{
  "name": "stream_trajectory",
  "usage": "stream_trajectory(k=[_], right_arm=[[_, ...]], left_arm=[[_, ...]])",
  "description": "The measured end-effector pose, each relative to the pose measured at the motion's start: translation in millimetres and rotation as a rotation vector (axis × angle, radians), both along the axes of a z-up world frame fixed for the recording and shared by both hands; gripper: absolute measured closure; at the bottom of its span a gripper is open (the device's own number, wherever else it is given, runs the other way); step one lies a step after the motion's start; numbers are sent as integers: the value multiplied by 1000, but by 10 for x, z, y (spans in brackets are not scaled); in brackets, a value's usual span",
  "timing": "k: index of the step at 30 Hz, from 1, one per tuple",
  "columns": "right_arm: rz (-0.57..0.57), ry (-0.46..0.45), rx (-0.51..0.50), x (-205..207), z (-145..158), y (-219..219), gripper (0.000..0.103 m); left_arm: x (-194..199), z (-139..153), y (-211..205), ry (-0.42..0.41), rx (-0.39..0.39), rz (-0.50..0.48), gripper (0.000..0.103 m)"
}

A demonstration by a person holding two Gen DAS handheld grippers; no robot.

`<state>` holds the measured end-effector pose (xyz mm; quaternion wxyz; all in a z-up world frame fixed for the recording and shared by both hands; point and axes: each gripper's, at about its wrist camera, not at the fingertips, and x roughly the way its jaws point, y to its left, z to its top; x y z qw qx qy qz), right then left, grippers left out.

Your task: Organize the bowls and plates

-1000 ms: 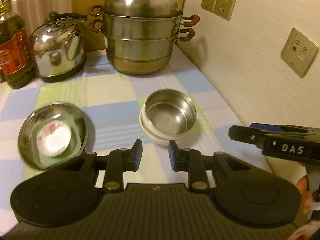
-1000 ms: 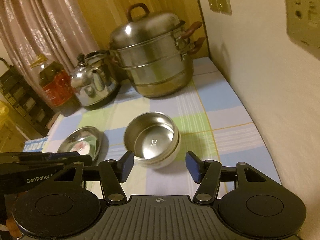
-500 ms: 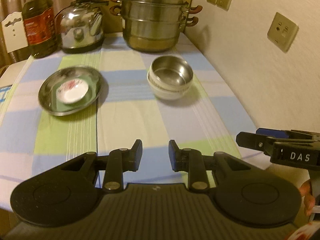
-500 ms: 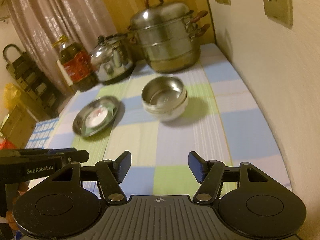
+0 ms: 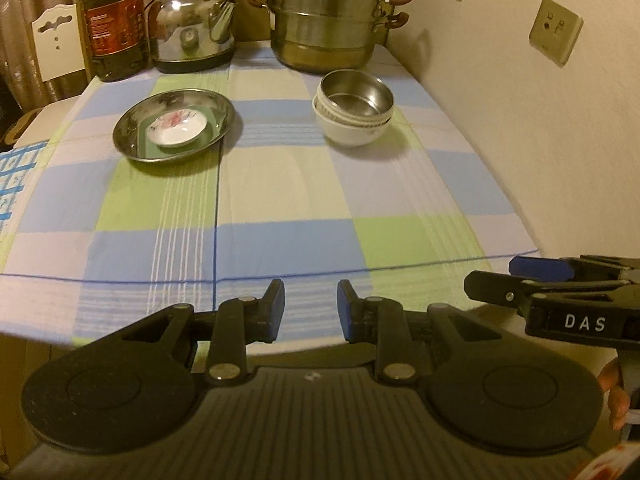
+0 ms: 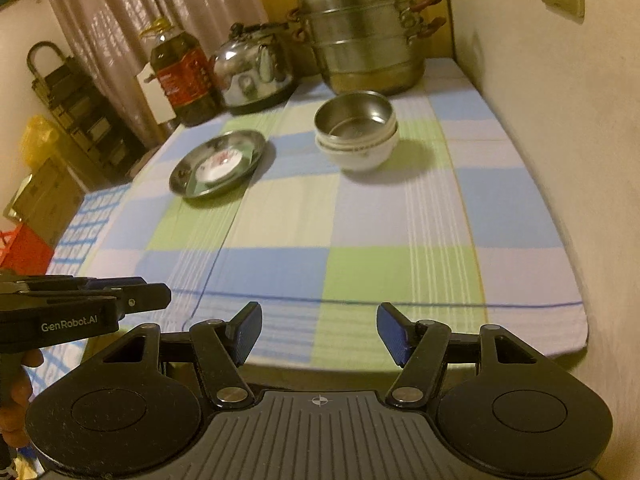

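Both grippers hover at the near edge of the checked counter [image 5: 280, 200], the left gripper [image 5: 311, 310] with jaws narrowly apart and empty, the right gripper [image 6: 319, 334] wider and empty, while the steel bowl [image 5: 356, 94] nests in white bowls [image 5: 350, 130] far right and the small dish [image 5: 177, 130] lies in the steel plate [image 5: 132, 136] far left.

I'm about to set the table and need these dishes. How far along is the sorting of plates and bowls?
It looks done: the steel bowl is nested in the white bowls, and the small flowered dish sits on a green plate inside the steel plate. In hand: nothing; the left gripper and right gripper are empty at the near table edge. Left: nothing loose is visible.
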<state>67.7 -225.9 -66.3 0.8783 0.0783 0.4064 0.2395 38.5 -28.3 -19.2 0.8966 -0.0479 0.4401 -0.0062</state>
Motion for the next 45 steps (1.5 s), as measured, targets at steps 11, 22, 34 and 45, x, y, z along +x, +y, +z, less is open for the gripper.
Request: stream_trajectory(k=[11, 22, 34, 45], right_arm=[[33, 36, -24, -106, -120, 107, 39], [50, 44, -31, -136, -137, 230, 39], [53, 43, -36, -145, -141, 285, 39], [44, 42, -28, -98, -139, 293, 39]], left_arm=[[-162, -86, 92, 29, 0, 19, 78], [-211, -107, 192, 35, -8, 27, 78], [-212, -116, 238, 37, -21, 28, 78], [-161, -145, 249, 31, -26, 18, 78]])
